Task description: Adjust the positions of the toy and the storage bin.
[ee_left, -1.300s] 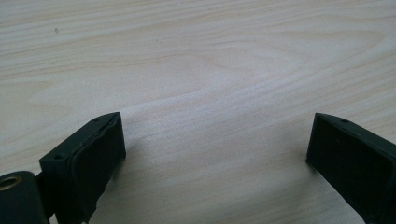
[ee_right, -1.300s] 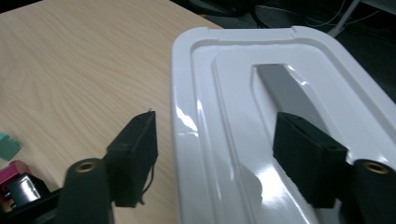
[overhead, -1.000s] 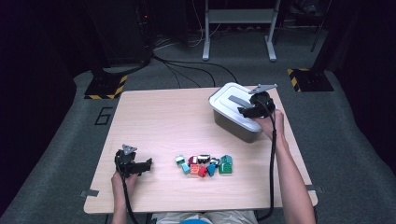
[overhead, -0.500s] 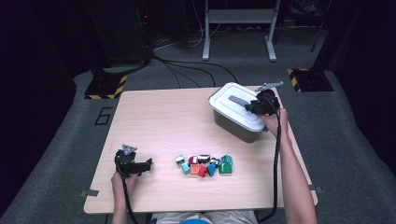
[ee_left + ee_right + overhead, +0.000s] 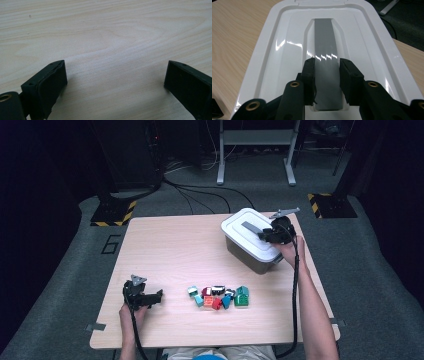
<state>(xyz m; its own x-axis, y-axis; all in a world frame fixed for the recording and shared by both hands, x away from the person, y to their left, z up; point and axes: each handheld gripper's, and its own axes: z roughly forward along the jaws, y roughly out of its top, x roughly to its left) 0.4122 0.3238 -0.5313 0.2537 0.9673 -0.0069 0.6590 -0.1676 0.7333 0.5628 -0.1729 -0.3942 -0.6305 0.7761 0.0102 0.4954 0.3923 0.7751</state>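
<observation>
Right tongs (image 5: 326,72): clamped on the grey handle (image 5: 327,50) of the bin lid (image 5: 248,232); the pads sit one on each flank of the strip, near its end closest to the hand.
Just changed: these jaws have just been closing, with the handle between them; a second ago they stood wider over the lid, now they have come in onto the strip.
Lid: seated flat on the bin (image 5: 250,258), directly under and ahead of the right tongs; no gap visible at the rim.
Left tongs (image 5: 115,82): jaws wide apart, nothing between them, bare table (image 5: 105,30) beneath; resting low, unmoved.
Toys (image 5: 218,296): small coloured cluster on the table, between the two tongs, nearer the left pair's open end; well apart from the right tongs.
Reading: grasp on the handle looks made, lift not begun. Likely step in hand is taking the lid off so the toys can go in.
Next move, judged: straight pull upward; the grip is off the handle's middle, so the lid may tip as it comes free.
Risk: bin could rise with the lid if the fit is tight.
</observation>
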